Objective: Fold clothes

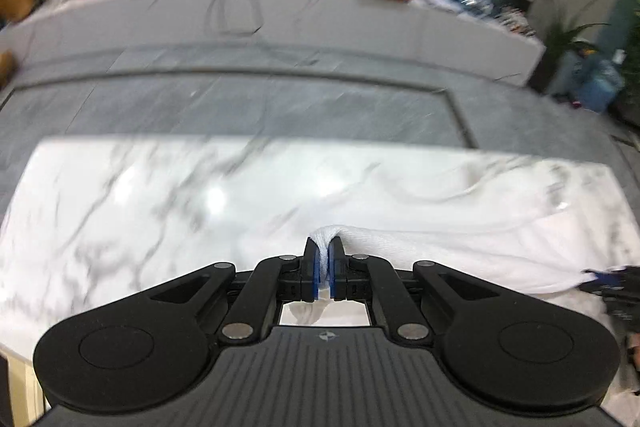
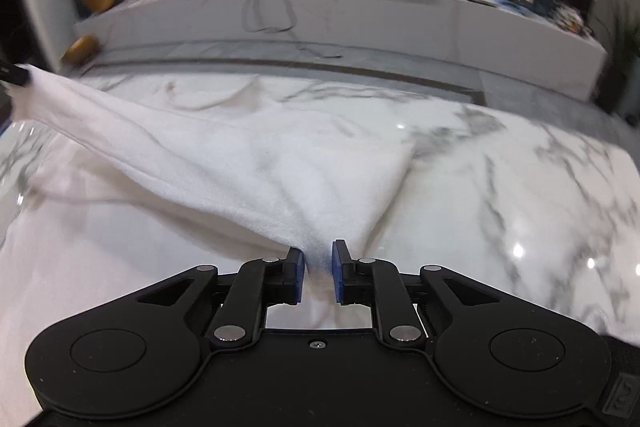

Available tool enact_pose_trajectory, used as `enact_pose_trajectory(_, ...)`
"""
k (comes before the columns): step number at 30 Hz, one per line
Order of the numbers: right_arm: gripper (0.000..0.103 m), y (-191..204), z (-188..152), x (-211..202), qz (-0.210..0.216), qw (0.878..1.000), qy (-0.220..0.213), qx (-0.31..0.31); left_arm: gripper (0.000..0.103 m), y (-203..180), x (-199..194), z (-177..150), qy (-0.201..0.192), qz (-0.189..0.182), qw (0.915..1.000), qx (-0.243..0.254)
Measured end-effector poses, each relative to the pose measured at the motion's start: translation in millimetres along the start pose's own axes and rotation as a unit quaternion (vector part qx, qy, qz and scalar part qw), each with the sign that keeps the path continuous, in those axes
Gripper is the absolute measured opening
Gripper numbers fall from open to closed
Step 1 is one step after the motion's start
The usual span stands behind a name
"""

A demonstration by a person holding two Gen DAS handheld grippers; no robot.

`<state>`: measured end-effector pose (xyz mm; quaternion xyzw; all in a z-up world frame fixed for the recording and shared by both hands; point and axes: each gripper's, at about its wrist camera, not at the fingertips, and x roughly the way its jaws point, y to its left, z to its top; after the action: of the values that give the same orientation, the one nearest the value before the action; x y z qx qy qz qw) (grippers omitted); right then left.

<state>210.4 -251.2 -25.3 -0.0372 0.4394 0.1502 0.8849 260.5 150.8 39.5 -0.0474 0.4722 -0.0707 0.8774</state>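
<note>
A white garment [image 2: 248, 163] lies partly on the white marble table [image 2: 520, 207] and is lifted along one edge between my two grippers. My left gripper [image 1: 324, 259] is shut on a bunched bit of the white garment [image 1: 440, 239], which stretches off to the right toward my right gripper [image 1: 612, 283] at the frame's edge. In the right wrist view my right gripper [image 2: 319, 259] has the cloth between its blue pads with a visible gap, pinching a fold. The cloth runs taut up left to my left gripper [image 2: 14, 73].
The table's far edge [image 1: 240, 143] meets a grey marble floor [image 1: 280, 103]. A long white low cabinet [image 2: 360, 15] with boxes, books and cables stands behind. A plant [image 1: 568, 39] and a water jug [image 1: 600, 87] stand at the far right.
</note>
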Motion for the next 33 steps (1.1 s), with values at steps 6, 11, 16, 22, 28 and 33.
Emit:
enact_pose_trajectory(6, 0.028, 6, 5, 1, -0.007, 0.999, 0.023, -0.027, 0.004, 23, 20, -12, 0.005, -0.012, 0.9994, -0.031)
enact_pose_trajectory(11, 0.031, 3, 2, 0, -0.013, 0.999, 0.035, -0.021, 0.004, 39, 22, -7, -0.013, -0.014, 0.9991, -0.038)
enact_pose_trajectory(16, 0.031, -6, -6, -5, -0.029, 0.999, 0.032, 0.011, 0.004, 48, 34, -8, -0.005, -0.002, 0.9988, -0.048)
enact_pose_trajectory(22, 0.031, 10, -17, 2, -0.038, 0.999, 0.023, -0.026, 0.004, 52, 48, -14, 0.001, 0.005, 0.9984, -0.056)
enact_pose_trajectory(28, 0.003, -9, -15, 9, -0.045, 0.998, 0.024, 0.033, 0.004, 54, 53, -20, 0.011, 0.013, 0.9985, -0.051)
enact_pose_trajectory(33, 0.003, -22, -19, 9, -0.039, 0.996, 0.033, 0.072, 0.004, 55, 59, -26, 0.026, 0.016, 0.9981, -0.053)
